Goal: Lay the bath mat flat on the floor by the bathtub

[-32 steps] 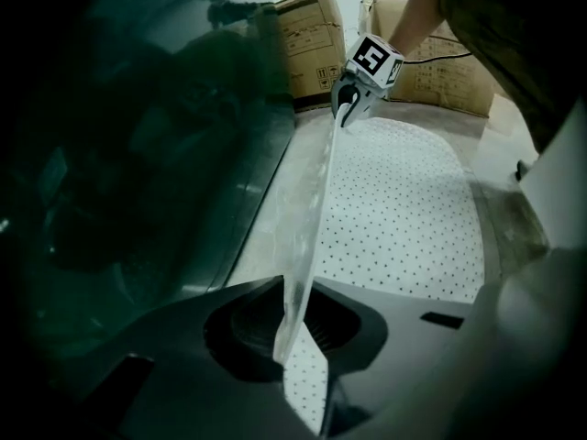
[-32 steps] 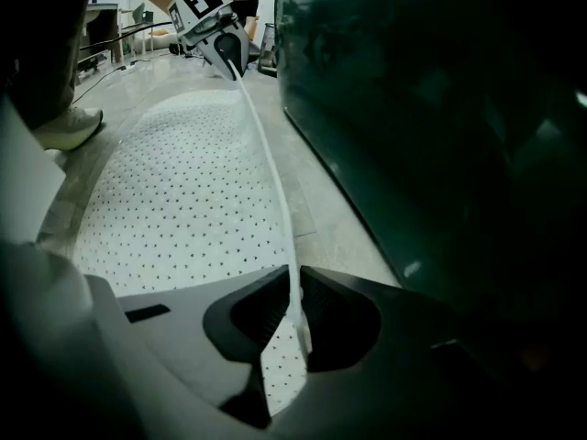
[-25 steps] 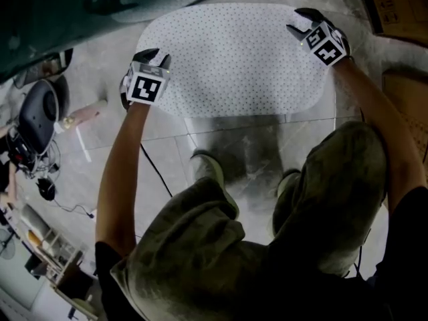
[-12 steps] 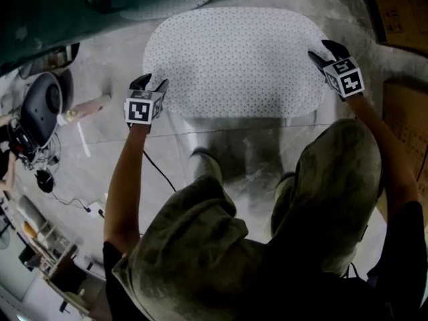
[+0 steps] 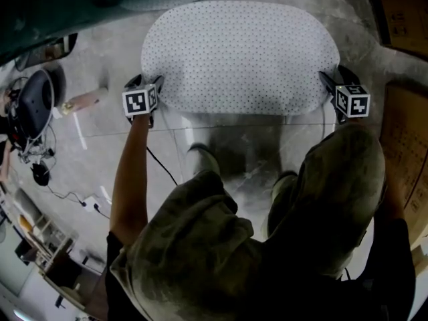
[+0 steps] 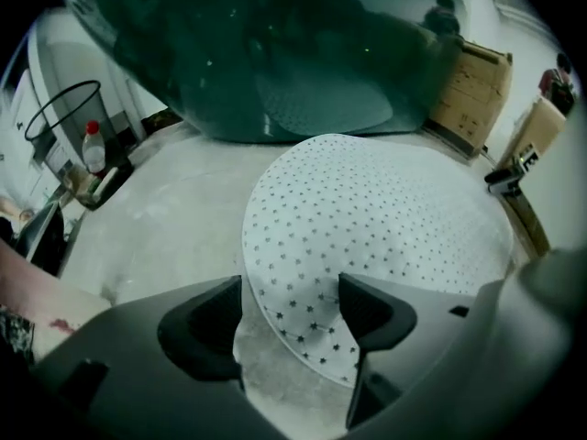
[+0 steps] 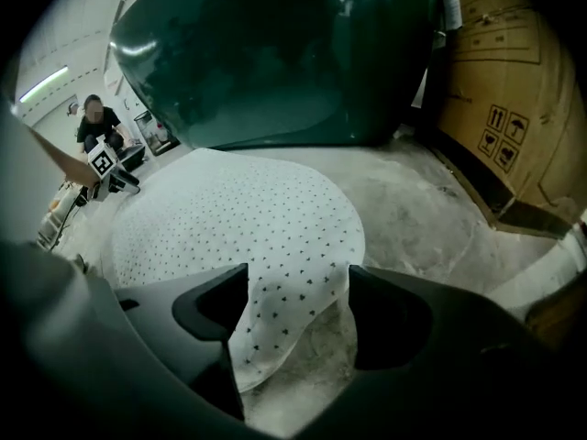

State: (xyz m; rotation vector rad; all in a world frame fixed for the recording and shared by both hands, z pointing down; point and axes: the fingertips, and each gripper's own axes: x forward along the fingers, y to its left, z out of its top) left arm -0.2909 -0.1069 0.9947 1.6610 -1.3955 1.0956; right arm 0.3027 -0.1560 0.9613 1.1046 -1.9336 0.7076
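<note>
Since the mat (image 5: 241,55) lies spread on the floor (image 5: 100,132) just beside the tub (image 5: 53,12), a grip serves no purpose. My left gripper (image 6: 289,314) has just been opening its jaws. They stand wide apart around a mat corner on the side away from the tub, pads clear. My right gripper (image 7: 298,314) has likewise just been opening and straddles the other such corner, which looks slightly rumpled. Judgement: placement essentially complete.

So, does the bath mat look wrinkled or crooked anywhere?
The bath mat lies nearly flat beside the bathtub. Only its edge between the jaws of the right gripper, which have just been opening, looks slightly humped.
</note>
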